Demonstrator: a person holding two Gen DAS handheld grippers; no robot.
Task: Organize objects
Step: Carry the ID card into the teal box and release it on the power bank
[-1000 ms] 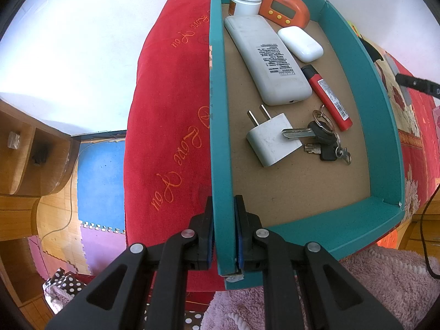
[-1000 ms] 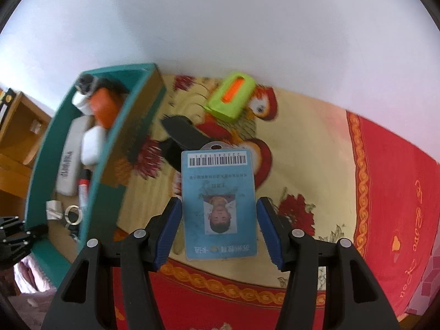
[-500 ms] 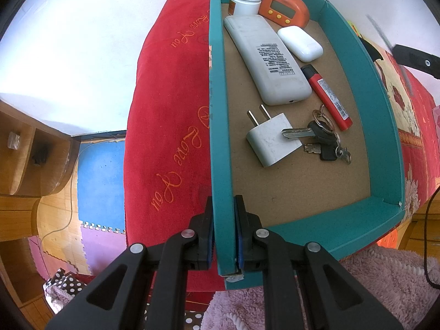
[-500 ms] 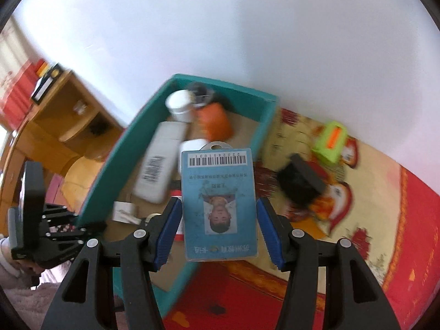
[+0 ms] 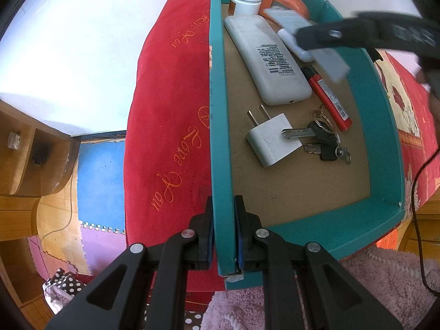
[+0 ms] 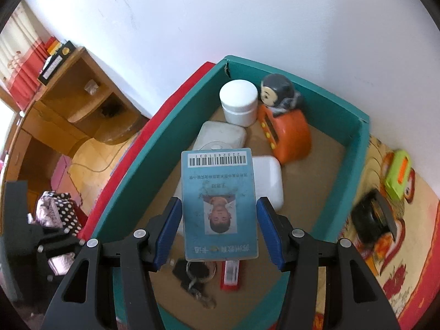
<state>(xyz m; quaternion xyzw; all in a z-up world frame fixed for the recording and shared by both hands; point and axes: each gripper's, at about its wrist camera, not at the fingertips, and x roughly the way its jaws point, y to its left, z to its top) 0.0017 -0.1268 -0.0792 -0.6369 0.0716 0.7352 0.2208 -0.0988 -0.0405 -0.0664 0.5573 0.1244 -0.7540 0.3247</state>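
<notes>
My left gripper [image 5: 223, 233] is shut on the left wall of a teal box [image 5: 218, 137]. The box holds a white remote [image 5: 266, 60], a white plug adapter [image 5: 272, 143], keys [image 5: 316, 137], a red lighter [image 5: 327, 96], a white jar [image 5: 244, 0] and an orange monkey clock [image 5: 283, 0]. My right gripper [image 6: 219, 225] is shut on a blue ID card [image 6: 218, 203] and holds it above the box [image 6: 132, 170], over the white case [image 6: 271, 181]. The card [image 5: 308, 41] shows blurred in the left wrist view.
The box lies on a red and patterned bedspread [image 5: 170, 110]. A green and orange object [image 6: 398, 173] and a black object [image 6: 374, 217] lie on the bedspread right of the box. A wooden desk [image 6: 68, 110] stands at the left. A pink fluffy blanket [image 5: 357, 288] lies near me.
My right gripper has carried the ID card left from over the bedspread to above the box interior. The left gripper has kept its hold on the box wall.
</notes>
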